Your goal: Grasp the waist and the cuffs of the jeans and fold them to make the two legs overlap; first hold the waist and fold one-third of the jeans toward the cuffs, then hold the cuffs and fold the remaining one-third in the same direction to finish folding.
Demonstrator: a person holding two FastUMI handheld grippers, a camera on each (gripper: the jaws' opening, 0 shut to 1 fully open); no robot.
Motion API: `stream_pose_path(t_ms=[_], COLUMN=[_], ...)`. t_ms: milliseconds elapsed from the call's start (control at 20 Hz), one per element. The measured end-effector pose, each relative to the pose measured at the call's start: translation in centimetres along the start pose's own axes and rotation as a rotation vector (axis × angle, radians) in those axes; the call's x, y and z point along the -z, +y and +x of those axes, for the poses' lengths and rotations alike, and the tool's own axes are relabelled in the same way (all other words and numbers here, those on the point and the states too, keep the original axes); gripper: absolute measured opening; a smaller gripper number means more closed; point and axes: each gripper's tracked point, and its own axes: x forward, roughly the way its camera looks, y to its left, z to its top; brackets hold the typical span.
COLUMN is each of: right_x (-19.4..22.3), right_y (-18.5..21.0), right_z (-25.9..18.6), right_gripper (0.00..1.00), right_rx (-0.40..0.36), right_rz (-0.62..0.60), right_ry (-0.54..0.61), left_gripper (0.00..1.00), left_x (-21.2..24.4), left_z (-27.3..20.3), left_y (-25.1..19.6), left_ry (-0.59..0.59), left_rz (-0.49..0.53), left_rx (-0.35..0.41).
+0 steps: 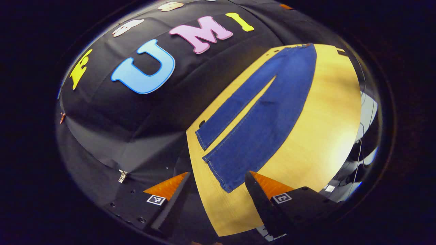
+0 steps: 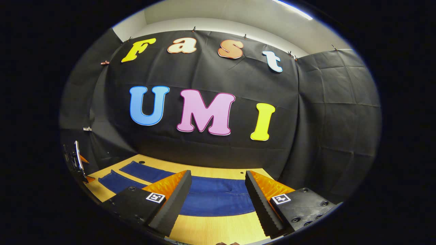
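I see the blue jeans (image 1: 262,112) lying flat on the yellow wooden table (image 1: 327,129), with the two legs spread a little apart. In the left gripper view, my left gripper (image 1: 218,178) hangs above the cuffs (image 1: 218,163), wide open, holding nothing. In the right gripper view, my right gripper (image 2: 218,177) is wide open too, and holds nothing. The jeans (image 2: 218,199) lie across the table (image 2: 218,228) under it. The left gripper (image 2: 77,163) shows far off at the side

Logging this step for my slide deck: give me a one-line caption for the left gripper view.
Open left hand-held gripper hovers above the cuffs of jeans lying flat, legs apart, on a wooden table.
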Motion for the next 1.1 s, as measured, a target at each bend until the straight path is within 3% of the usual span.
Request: stream_pose_path(t_ms=[400,650,950,1050,1100], right_x=[4.1,7.6,11.5,12.5,12.8], right_y=[-2.4,-6.2,-11.9,-13.7,-14.5], right_z=[0.6,1.8,5.9,7.6,8.3], right_gripper=[0.98,0.97,0.97,0.97,0.97], right_rx=[0.048,0.106,0.146,0.156,0.159], right_rz=[-0.044,-0.087,-0.255,-0.294,-0.321], right_ry=[0.069,0.108,0.088,0.079,0.072], left_gripper=[0.98,0.92,0.61,0.41,0.37], left_x=[4.7,3.6,4.0,4.1,4.0], left_z=[8.1,11.3,13.3,14.0,14.0], left_y=[-1.8,-1.4,-1.5,-1.4,-1.5], left_ry=[0.100,0.096,0.188,0.229,0.245], left_rz=[0.398,0.506,0.411,0.389,0.379], left_rx=[0.189,0.202,0.298,0.311,0.319])
